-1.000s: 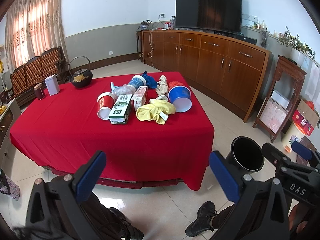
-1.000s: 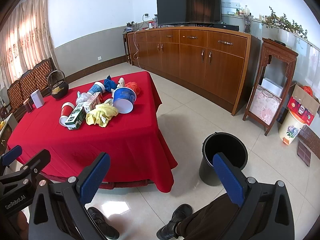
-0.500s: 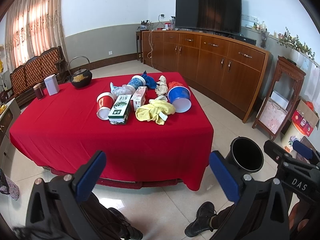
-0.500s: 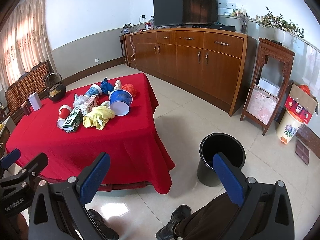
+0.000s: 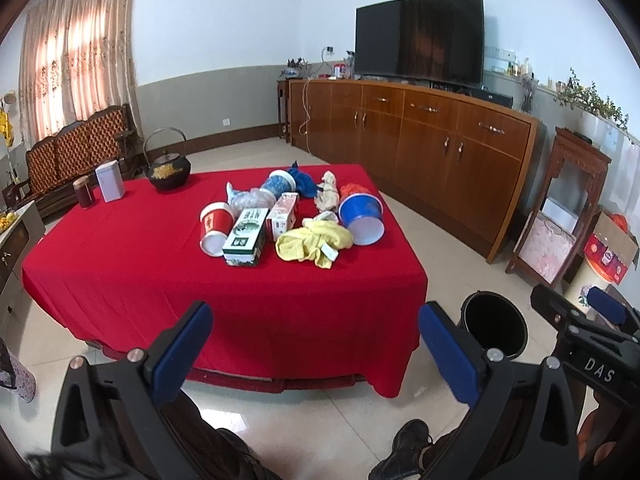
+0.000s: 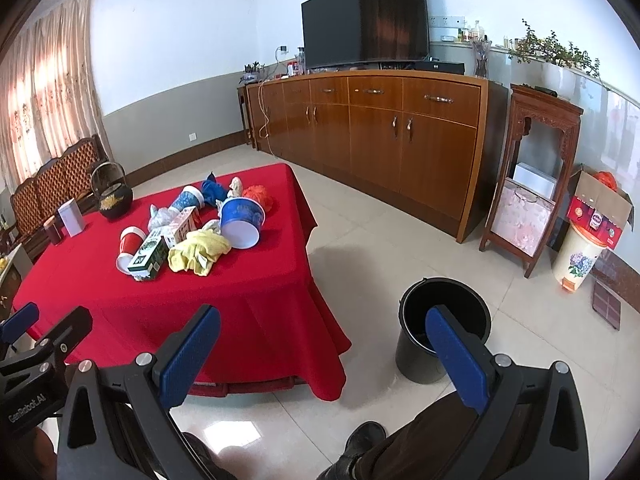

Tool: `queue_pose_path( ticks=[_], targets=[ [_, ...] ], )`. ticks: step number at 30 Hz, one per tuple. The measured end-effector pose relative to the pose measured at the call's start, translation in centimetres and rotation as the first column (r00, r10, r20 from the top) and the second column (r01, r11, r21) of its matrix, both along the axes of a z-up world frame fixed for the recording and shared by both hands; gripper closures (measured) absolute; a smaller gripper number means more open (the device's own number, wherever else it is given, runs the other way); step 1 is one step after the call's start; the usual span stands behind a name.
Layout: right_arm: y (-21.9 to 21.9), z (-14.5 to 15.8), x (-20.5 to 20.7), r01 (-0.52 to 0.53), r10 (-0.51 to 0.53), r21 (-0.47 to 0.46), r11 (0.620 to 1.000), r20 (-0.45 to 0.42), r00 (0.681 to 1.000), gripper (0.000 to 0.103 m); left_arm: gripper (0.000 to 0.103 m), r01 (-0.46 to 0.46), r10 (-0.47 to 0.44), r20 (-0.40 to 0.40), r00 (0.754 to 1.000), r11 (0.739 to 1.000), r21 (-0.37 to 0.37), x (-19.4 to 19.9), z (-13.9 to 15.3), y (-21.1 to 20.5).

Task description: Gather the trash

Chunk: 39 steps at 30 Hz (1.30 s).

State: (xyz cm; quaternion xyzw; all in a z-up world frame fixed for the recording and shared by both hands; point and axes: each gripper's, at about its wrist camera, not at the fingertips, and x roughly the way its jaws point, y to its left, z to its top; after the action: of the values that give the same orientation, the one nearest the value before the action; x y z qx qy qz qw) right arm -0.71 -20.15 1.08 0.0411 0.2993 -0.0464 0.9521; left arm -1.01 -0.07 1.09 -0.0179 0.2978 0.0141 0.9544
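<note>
A heap of trash lies on the red tablecloth (image 5: pixel 132 264): a red paper cup (image 5: pixel 215 226), a green box (image 5: pixel 246 237), a small carton (image 5: pixel 282 216), a yellow cloth (image 5: pixel 314 242), a blue tub (image 5: pixel 362 219) on its side, a blue cup (image 5: pixel 280 185) and crumpled wrappers. The same heap shows in the right wrist view around the yellow cloth (image 6: pixel 199 250) and blue tub (image 6: pixel 242 216). A black bucket (image 6: pixel 442 326) stands on the floor right of the table. My left gripper (image 5: pixel 316 350) and right gripper (image 6: pixel 322 356) are both open and empty, well short of the table.
On the table's far left stand a black kettle (image 5: pixel 167 170), a white tin (image 5: pixel 109 180) and a dark jar (image 5: pixel 83 192). A long wooden cabinet (image 6: pixel 372 128) with a TV lines the back wall. A wooden stand (image 6: pixel 532 184) and a flowered bin (image 6: pixel 578 258) are at right. A person's shoe (image 6: pixel 362 442) is below.
The right wrist view has shifted slightly, so the table sits a little further left. The left wrist view is almost unchanged. Both grippers stay open.
</note>
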Motion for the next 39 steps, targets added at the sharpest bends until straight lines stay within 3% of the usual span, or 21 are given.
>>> queue_pose_path(
  ticks=[8,39],
  targets=[
    [0.0,0.5,-0.4,0.007,-0.007,0.000,1.000,0.040,0.999,0.000,0.000,-0.012,0.012,0.020,1.000,1.000,-0.013,0.2,0.0,0.4],
    [0.1,0.4,0.2,-0.001,0.002,-0.011,1.000,0.042,0.999,0.000,0.000,-0.040,0.040,0.006,0.999,0.999,-0.009,1.3,-0.7,1.9]
  ],
)
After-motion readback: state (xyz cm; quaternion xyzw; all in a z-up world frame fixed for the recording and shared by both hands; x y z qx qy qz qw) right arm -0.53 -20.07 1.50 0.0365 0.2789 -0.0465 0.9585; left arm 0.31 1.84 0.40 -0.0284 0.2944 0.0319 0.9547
